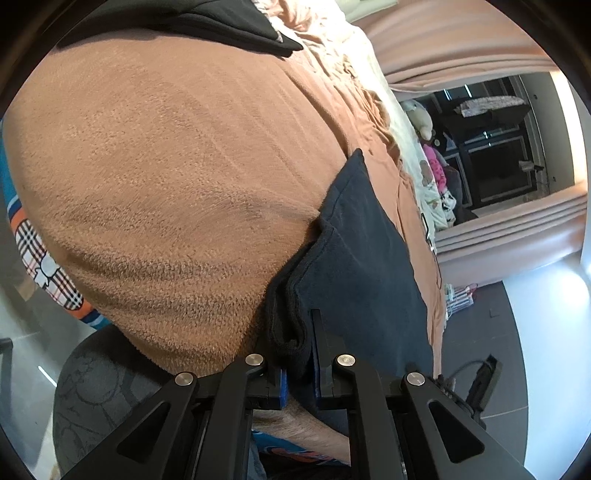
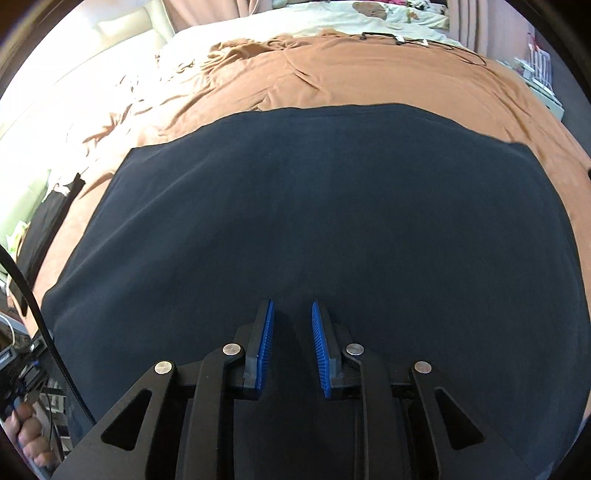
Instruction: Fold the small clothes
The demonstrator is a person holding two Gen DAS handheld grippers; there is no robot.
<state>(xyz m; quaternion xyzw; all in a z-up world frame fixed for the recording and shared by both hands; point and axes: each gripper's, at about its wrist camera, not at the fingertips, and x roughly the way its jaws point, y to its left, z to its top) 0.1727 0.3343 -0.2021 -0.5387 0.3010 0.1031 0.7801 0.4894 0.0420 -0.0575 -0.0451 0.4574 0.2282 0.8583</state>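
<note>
A dark navy garment (image 2: 314, 206) lies spread flat on the brown bedspread (image 2: 369, 74) and fills most of the right wrist view. My right gripper (image 2: 292, 314) hovers over its near part, open, its blue pads (image 2: 266, 347) apart with nothing between them. In the left wrist view the same garment (image 1: 362, 251) runs along the bed's edge. My left gripper (image 1: 299, 332) is shut on a bunched, folded edge of that garment (image 1: 288, 317) beside the brown bedspread (image 1: 166, 166).
A black piece of clothing (image 1: 192, 22) lies at the far end of the bed. Pink curtains (image 1: 461, 40), a dark cabinet (image 1: 491, 162) and soft toys (image 1: 421, 122) stand beyond. A person's hand (image 2: 26, 432) shows at the lower left. Cables (image 2: 406, 38) lie on the bed.
</note>
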